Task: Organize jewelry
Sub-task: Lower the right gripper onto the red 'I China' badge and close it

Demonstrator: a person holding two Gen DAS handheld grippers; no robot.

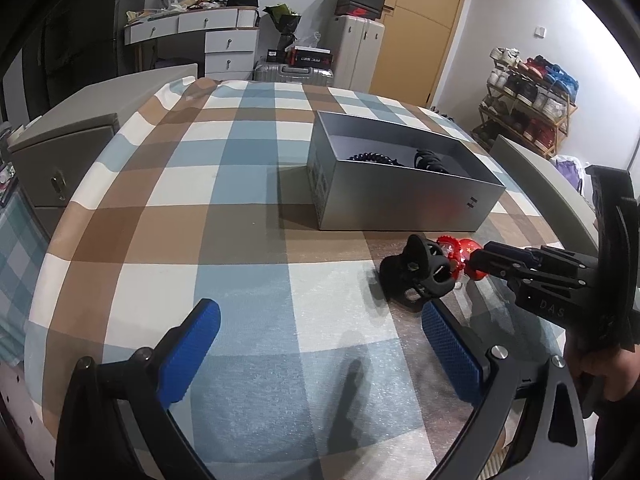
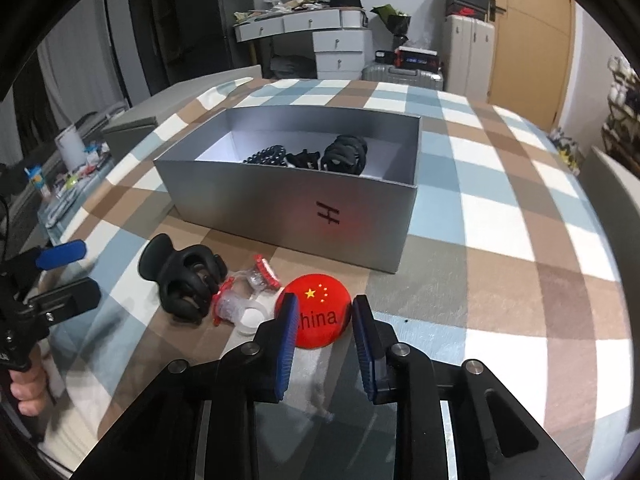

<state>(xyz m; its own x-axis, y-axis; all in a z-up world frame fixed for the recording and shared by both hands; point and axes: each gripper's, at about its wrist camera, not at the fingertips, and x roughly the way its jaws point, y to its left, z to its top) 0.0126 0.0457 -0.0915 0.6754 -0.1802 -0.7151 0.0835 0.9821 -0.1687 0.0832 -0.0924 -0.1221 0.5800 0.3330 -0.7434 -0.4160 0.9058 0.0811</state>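
Checked cloth in blue, brown and white covers the bed (image 2: 500, 184), on which a grey open box (image 2: 288, 208) is set towards the far edge. Dark beads and black hair clips (image 2: 344, 152) are seen lying inside the box. On the cloth just in front of the box's near wall, a black claw clip (image 2: 184, 284), a clear and red piece (image 2: 244, 300) and a red round badge (image 2: 320, 312) marked with stars and lettering are lined up close together. The right hand-held gripper (image 2: 324, 320) is placed around the badge, its blue pads (image 2: 288, 340) narrowed to either side of it; whether they press on it cannot be told. The left hand-held gripper (image 1: 320, 332) is held wide apart with nothing between its pads, near the bed's front edge, just short of the claw clip (image 1: 416, 276).
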